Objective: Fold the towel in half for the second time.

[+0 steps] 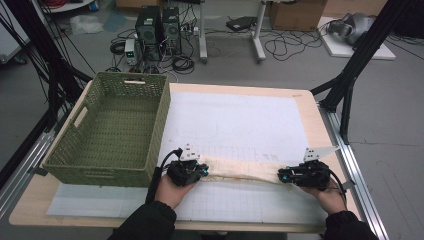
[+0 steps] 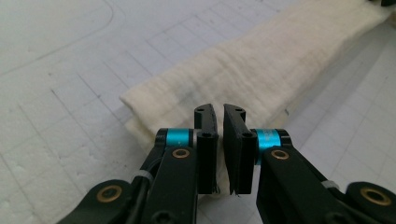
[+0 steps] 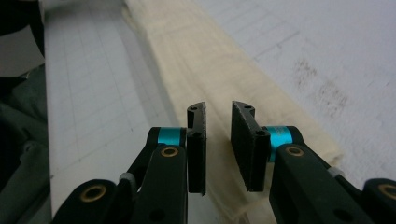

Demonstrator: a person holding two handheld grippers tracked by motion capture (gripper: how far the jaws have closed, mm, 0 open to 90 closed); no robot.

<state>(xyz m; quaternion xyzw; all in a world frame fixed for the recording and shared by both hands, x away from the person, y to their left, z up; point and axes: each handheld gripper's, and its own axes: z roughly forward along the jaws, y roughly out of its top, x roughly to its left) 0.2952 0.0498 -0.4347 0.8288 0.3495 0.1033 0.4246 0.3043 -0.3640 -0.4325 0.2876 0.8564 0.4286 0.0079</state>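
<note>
Cloth (image 1: 242, 170): folded strip on table (image 1: 305, 107)
Left gripper (image 2: 219, 112): nearly together, empty
Right gripper (image 3: 218, 112): slightly apart, empty
Advice: pinch both ends evenly

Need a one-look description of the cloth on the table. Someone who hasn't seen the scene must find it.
On the white gridded mat covering the table, right of the green woven basket, look near the front edge. The cloth is a cream strip folded long and narrow, the only soft thing there.
</note>
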